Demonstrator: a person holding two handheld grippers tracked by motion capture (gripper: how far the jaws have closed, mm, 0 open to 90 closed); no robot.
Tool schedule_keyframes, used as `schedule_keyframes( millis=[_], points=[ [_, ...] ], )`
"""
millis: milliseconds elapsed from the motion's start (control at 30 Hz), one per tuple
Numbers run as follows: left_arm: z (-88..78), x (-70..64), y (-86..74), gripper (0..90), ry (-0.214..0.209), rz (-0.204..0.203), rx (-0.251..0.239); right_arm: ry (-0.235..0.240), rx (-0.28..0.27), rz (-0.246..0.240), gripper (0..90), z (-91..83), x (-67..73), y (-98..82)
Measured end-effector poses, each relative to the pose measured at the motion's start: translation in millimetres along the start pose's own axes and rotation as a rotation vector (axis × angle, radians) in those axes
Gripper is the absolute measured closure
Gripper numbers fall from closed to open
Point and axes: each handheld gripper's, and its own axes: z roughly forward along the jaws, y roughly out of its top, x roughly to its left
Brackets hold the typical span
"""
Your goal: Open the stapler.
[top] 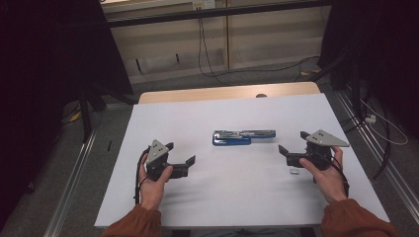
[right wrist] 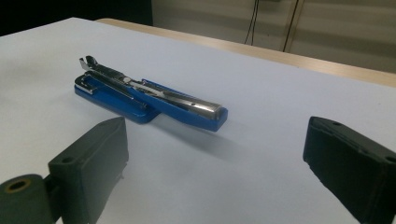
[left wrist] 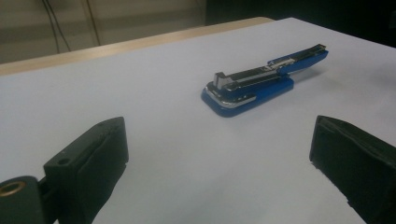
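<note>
- In the high view, a blue stapler (top: 240,137) is lying flat on the white desk (top: 237,197), about in the middle between the left and right edges and a little nearer to the far edge than to the near one. It is swung open, so its two long parts are stretching in one line parallel to the far edge; the upper side is shining like metal.
- In the same view, the left gripper (top: 182,154) is being held near the left edge and is pointing toward the stapler, well apart from it. Its jaws are standing apart with nothing between them.
- The right gripper (top: 294,142) is being held near the right edge, also well apart from the stapler, and its jaws are also standing apart and holding nothing. A small silver piece (top: 294,172) is lying on the desk just beside this gripper, on the side of the near edge; I cannot tell what it is.
- In the left gripper view, the stapler (left wrist: 261,84) is showing a wide blue base with a chrome plate on its near end, and a thin blue arm is reaching toward the far right corner of the desk. The two black jaws are standing wide apart.
- In the right gripper view, the stapler (right wrist: 149,95) is showing a chrome channel along the top of the blue body, with a rounded blue end nearest to the camera. Here too the black jaws are wide apart.
</note>
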Motion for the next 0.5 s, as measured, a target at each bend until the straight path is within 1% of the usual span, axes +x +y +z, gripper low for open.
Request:
schedule_keyframes(
  millis=[33,67,133,200,267,300,333,367,433,500],
  points=[
    [-2.7,0.4,-0.8,4.7,0.002,-0.002,0.002,-0.005,-0.007,-0.003,6.9,-1.5,0.4,-0.3],
    [-4.8,0.7,-2.1,4.7,0.000,-0.014,-0.001,-0.006,-0.012,-0.005,7.0,-3.6,1.0,-0.3],
    [-8.3,1.1,-4.4,4.8,0.004,-0.024,-0.001,-0.001,-0.022,-0.004,7.0,-8.2,2.6,0.3],
    [-11.3,1.5,-5.6,4.7,0.010,-0.005,0.000,0.002,-0.027,-0.006,6.8,-13.5,3.7,-0.6],
    [-15.3,0.3,-5.9,4.0,0.032,0.006,-0.020,0.010,-0.020,0.003,6.7,-16.9,3.3,-2.8],
    [-17.2,-0.8,-6.1,3.2,0.039,0.001,-0.037,0.021,-0.004,0.009,6.7,-18.6,2.6,-4.0],
    [-19.2,-0.8,-6.3,3.0,0.036,0.005,-0.042,0.024,0.011,0.014,6.7,-20.0,1.9,-4.6],
    [-20.9,-1.0,-7.0,3.0,0.031,0.007,-0.042,0.026,0.016,0.017,6.7,-21.0,1.2,-5.1],
    [-24.1,-1.5,-9.6,3.0,0.039,0.011,-0.037,0.033,0.013,0.025,6.7,-22.8,0.3,-5.1],
    [-27.0,-1.9,-11.9,3.0,0.032,0.008,-0.029,0.034,0.020,0.011,6.4,-23.3,-1.1,-2.8]
  ],
)
